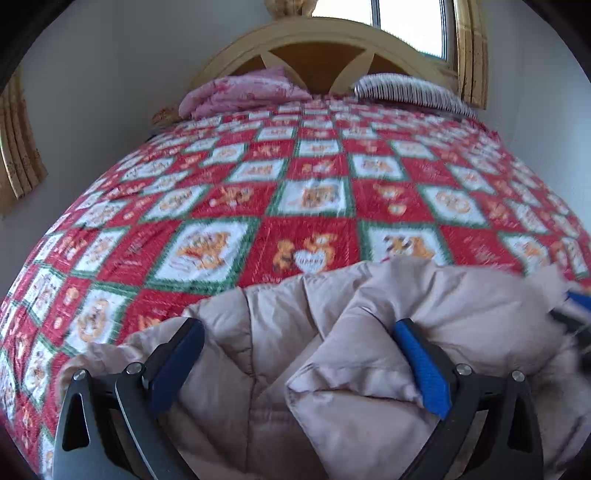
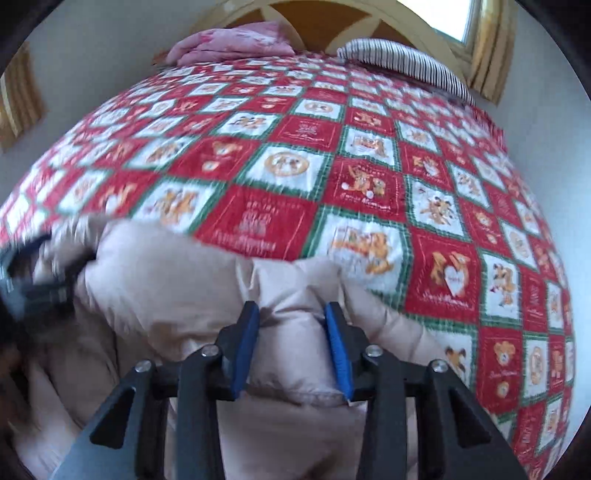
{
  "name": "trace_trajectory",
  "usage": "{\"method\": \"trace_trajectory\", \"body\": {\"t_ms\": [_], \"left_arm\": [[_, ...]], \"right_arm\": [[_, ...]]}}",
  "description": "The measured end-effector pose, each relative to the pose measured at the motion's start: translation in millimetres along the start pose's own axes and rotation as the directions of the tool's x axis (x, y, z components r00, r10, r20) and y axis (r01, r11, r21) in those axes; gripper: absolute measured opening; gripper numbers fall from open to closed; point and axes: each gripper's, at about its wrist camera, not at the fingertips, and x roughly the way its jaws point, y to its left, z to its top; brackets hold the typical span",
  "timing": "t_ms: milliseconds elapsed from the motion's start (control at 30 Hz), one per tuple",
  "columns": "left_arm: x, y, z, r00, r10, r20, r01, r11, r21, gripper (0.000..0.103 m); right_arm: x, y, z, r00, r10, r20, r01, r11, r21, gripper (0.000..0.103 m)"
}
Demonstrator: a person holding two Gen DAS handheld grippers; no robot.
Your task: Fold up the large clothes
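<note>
A puffy beige quilted coat [image 1: 295, 332] lies bunched at the near edge of the bed. My left gripper [image 1: 299, 332] is open, its blue-padded fingers wide apart over the coat's folds. My right gripper [image 2: 291, 314] is shut on a thick fold of the same coat [image 2: 177, 280], the padding bulging between the blue pads. The right gripper's tip shows blurred at the right edge of the left wrist view [image 1: 576, 306]. The left gripper shows blurred at the left edge of the right wrist view [image 2: 37, 273].
The bed carries a red, white and green patchwork quilt [image 1: 314, 166] with bear prints. A pink folded blanket [image 1: 243, 92] and a striped pillow [image 1: 410, 90] lie by the wooden headboard [image 1: 321, 40]. White walls flank the bed; a window [image 1: 410, 18] sits behind.
</note>
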Motion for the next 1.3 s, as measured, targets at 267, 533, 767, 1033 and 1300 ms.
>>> {"method": "trace_trajectory", "body": {"t_ms": [267, 533, 767, 1033, 1300], "left_arm": [[-60, -56, 37, 0.968, -0.226, 0.11, 0.219, 0.973, 0.068, 0.102], [35, -54, -5, 0.989, -0.078, -0.124, 0.086, 0.994, 0.067, 0.102], [37, -64, -10, 0.996, -0.025, -0.086, 0.034, 0.994, 0.1, 0.102], [37, -60, -9, 0.997, -0.038, -0.073, 0.044, 0.996, 0.081, 0.102], [39, -62, -10, 0.996, -0.028, -0.084, 0.036, 0.996, 0.088, 0.102]], "right_arm": [[13, 0, -19, 0.994, -0.069, 0.079, 0.073, 0.996, -0.048, 0.041], [10, -9, -25, 0.995, 0.007, 0.101, -0.006, 1.0, -0.004, 0.041], [-46, -24, -9, 0.977, 0.001, 0.213, -0.032, 0.989, 0.142, 0.041], [6, -1, -8, 0.996, 0.043, 0.08, -0.051, 0.992, 0.112, 0.043], [20, -2, -23, 0.995, 0.031, 0.094, -0.041, 0.994, 0.105, 0.043]]}}
